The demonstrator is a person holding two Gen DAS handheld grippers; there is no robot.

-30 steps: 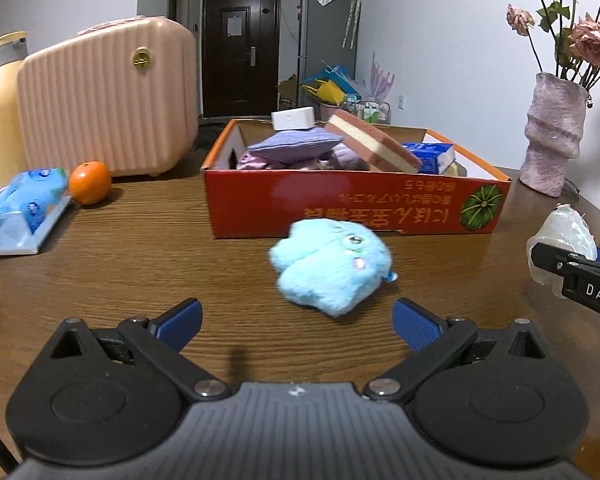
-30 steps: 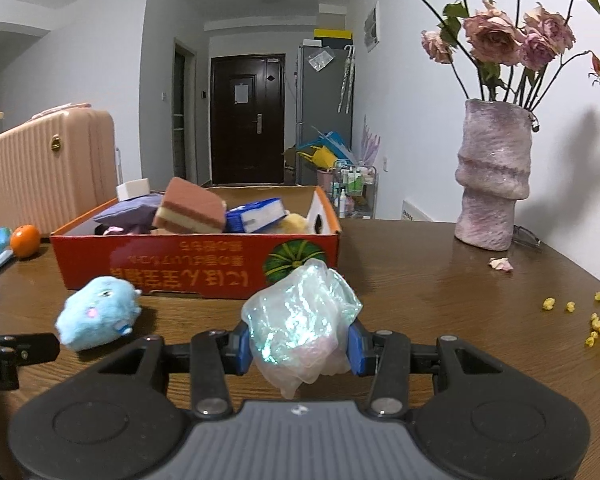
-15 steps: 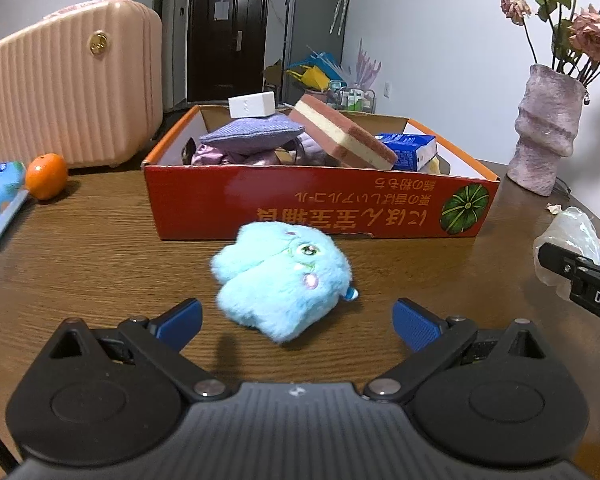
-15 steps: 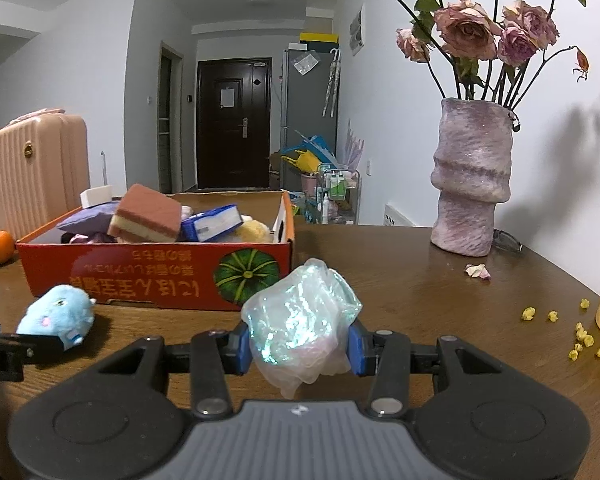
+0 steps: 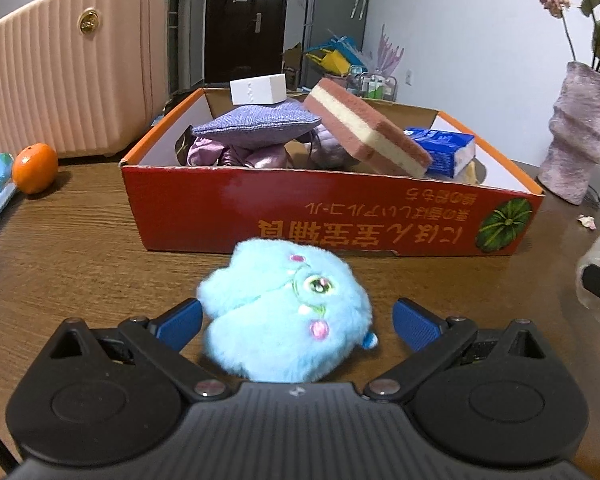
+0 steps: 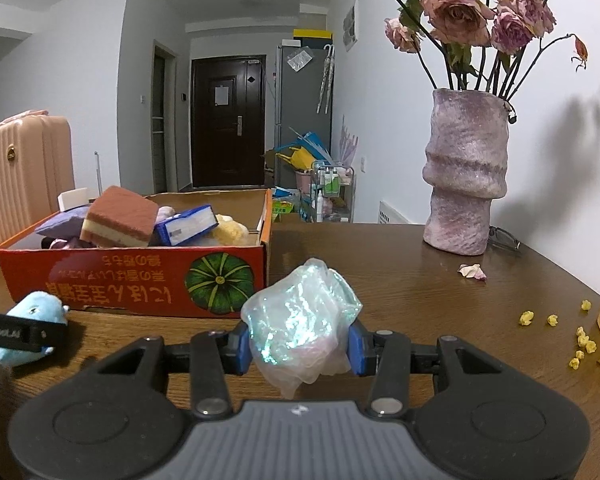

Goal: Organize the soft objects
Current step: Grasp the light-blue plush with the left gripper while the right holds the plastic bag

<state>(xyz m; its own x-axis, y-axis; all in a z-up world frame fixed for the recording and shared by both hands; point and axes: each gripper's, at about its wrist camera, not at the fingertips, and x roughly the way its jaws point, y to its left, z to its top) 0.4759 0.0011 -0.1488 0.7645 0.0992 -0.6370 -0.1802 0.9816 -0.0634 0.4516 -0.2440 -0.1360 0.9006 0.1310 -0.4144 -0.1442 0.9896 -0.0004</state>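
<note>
Left hand-held gripper (image 5: pixel 296 322) spread wide around blue plush (image 5: pixel 286 312), in front of red box (image 5: pixel 332 216); right hand-held gripper (image 6: pixel 300 344) clamped on crinkly bag (image 6: pixel 300 320).

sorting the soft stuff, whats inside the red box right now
Inside the red box: a purple cushion, white block, layered sponge, blue pack, shiny lilac fabric. Anything beneath them is covered.

Pale blue plush toy (image 5: pixel 288 316), iridescent crumpled bag (image 6: pixel 300 320), red-orange box (image 5: pixel 332 216) with pumpkin print.
</note>
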